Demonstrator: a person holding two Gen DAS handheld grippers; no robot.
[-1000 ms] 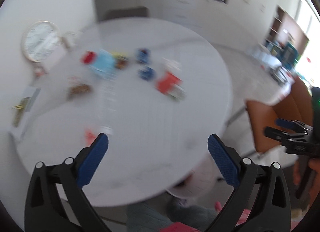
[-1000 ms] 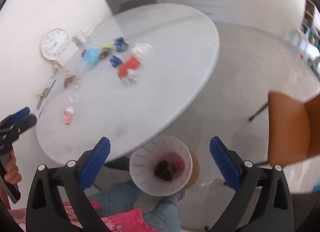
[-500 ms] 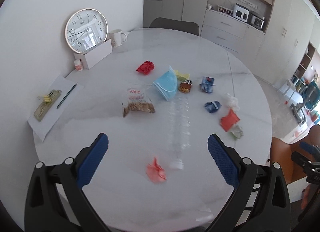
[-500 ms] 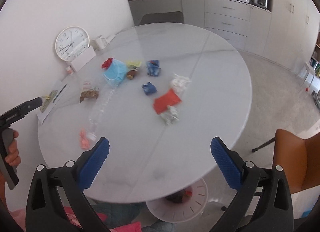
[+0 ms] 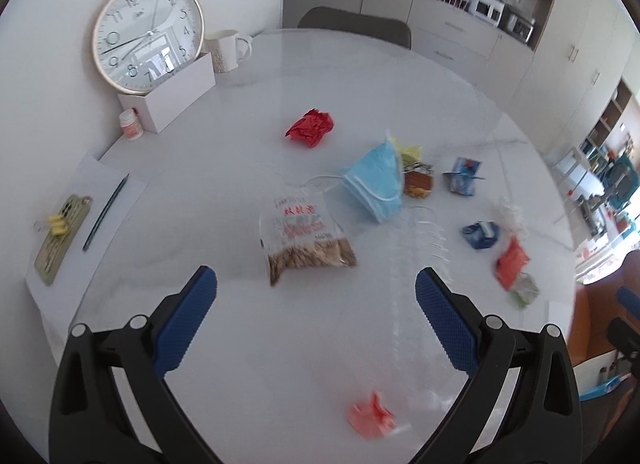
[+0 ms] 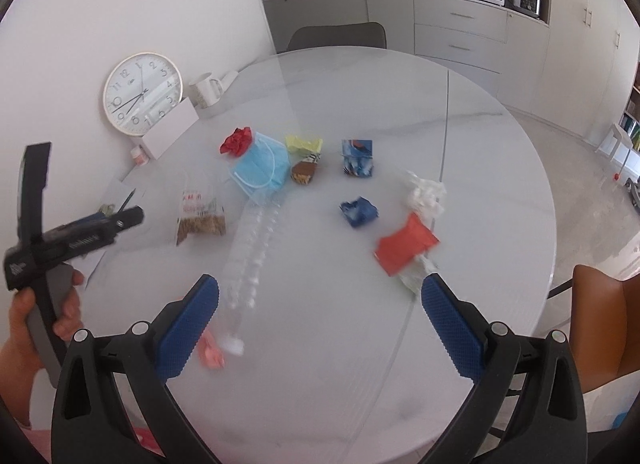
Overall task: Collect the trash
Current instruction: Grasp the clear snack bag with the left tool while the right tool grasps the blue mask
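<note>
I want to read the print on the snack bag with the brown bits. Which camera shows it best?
The left wrist view: the snack bag lies near centre, large, its red lettering visible though not sharp. The right wrist view shows the same bag smaller and off to the left, print blurred.

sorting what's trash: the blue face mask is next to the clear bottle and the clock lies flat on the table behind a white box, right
Not quite. The clock stands upright against the wall behind the white box, as the left wrist view shows. The blue face mask does lie next to the clear bottle.
</note>
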